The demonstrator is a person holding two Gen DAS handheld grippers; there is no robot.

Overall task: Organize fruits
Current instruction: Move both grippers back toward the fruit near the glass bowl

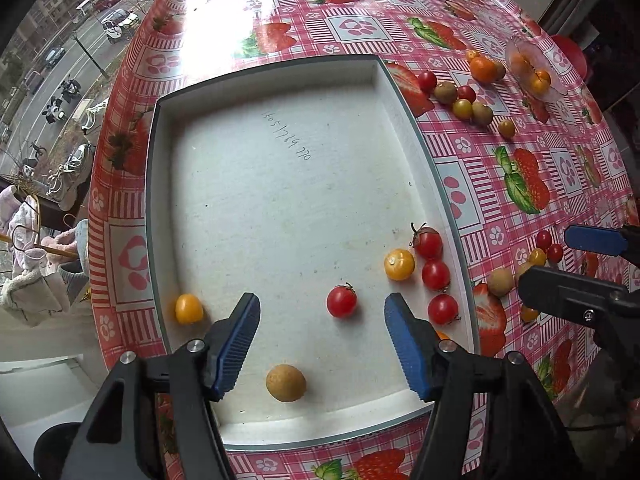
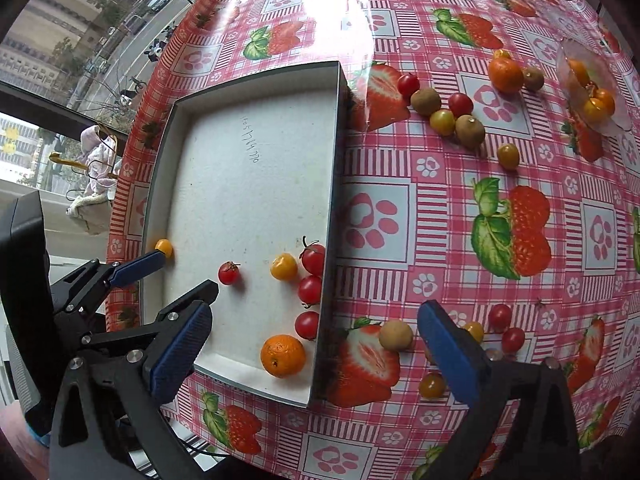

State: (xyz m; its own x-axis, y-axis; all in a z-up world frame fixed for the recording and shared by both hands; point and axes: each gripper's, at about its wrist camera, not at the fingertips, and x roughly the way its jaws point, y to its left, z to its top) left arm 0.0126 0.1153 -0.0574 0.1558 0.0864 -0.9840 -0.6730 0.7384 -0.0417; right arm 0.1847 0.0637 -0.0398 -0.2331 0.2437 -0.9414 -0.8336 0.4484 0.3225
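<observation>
A white tray (image 1: 280,92) on the counter (image 1: 472,184) holds the sorted fruit: red tomatoes along its right wall (image 1: 435,274), a yellow tomato (image 1: 399,264) beside them, another red tomato (image 1: 341,301) near the middle, a yellow one (image 1: 188,308) at the left wall, and a brown longan (image 1: 285,383) near the front edge. The left gripper (image 1: 322,344) hovers over the tray's near end, its blue fingers (image 1: 406,346) spread wide and empty; the longan lies between them, the red tomato just ahead. In the right wrist view, an orange (image 2: 283,355) sits in the tray's near corner. The right gripper (image 2: 316,354) is also spread, holding nothing, above the tray's right wall, with a longan (image 2: 395,335) on the counter between its fingers. More fruit lies scattered farther back (image 2: 456,114).
</observation>
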